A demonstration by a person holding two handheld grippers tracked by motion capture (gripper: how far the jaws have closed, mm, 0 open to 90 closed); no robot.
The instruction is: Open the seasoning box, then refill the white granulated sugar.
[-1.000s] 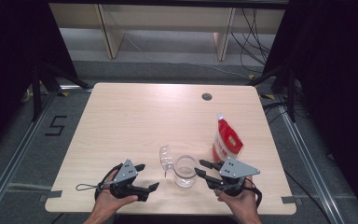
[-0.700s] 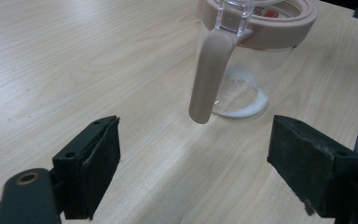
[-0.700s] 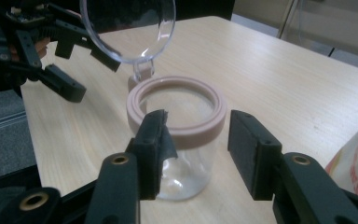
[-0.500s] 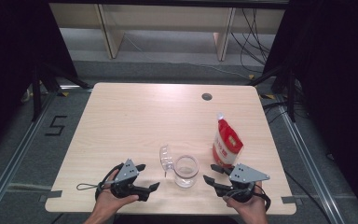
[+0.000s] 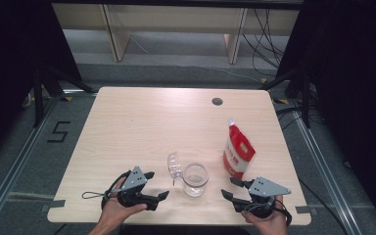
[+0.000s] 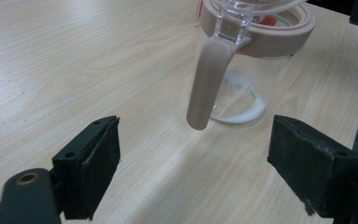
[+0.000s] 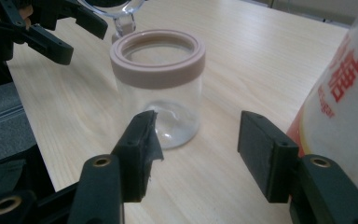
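Jar: clear glass, pink rim, lid swung open; upright near desk front edge, between both tongs.
Left tongs: spread, empty, beside jar.
Right tongs: just opened, nothing between them.
Pouch: red-white, standing right of jar.

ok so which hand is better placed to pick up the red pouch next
Right, probably. The right tool sits open just below the red pouch, which rises right beside its jaws in the right gripper view. The left tool is across the glass jar, facing its handle.
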